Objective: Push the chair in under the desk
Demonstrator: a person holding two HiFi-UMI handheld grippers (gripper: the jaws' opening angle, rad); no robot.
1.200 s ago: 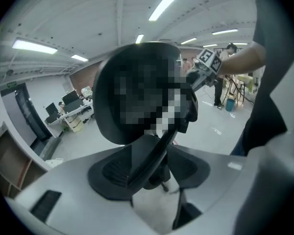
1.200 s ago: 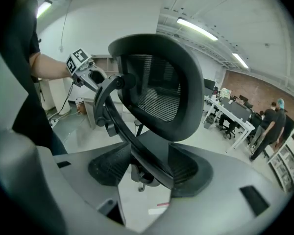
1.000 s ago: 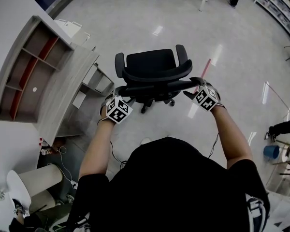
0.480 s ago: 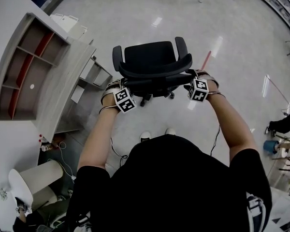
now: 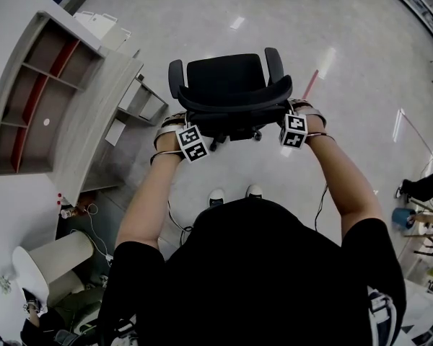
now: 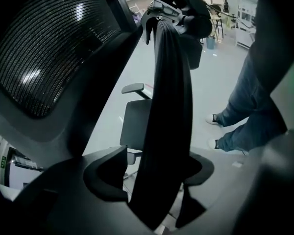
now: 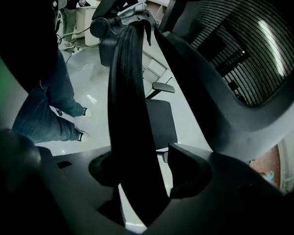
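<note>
A black office chair stands on the pale floor, its back toward me and the grey wooden desk to its left. My left gripper is at the backrest's left side and my right gripper at its right side. In the left gripper view a black bar of the chair's back runs between the jaws of the left gripper, with a gap at one jaw. The right gripper straddles a matching bar, also with a gap. Both pairs of jaws have just been closing a little.
A shelf unit rises on the desk's far side. A white cylinder and cables lie at the lower left. A red floor stripe runs right of the chair. A blue bucket stands far right. My feet are just behind the chair.
Both grippers have sunk from the top edge of the backrest to lower on its sides, and both have rolled. My feet have come into view behind the chair.
</note>
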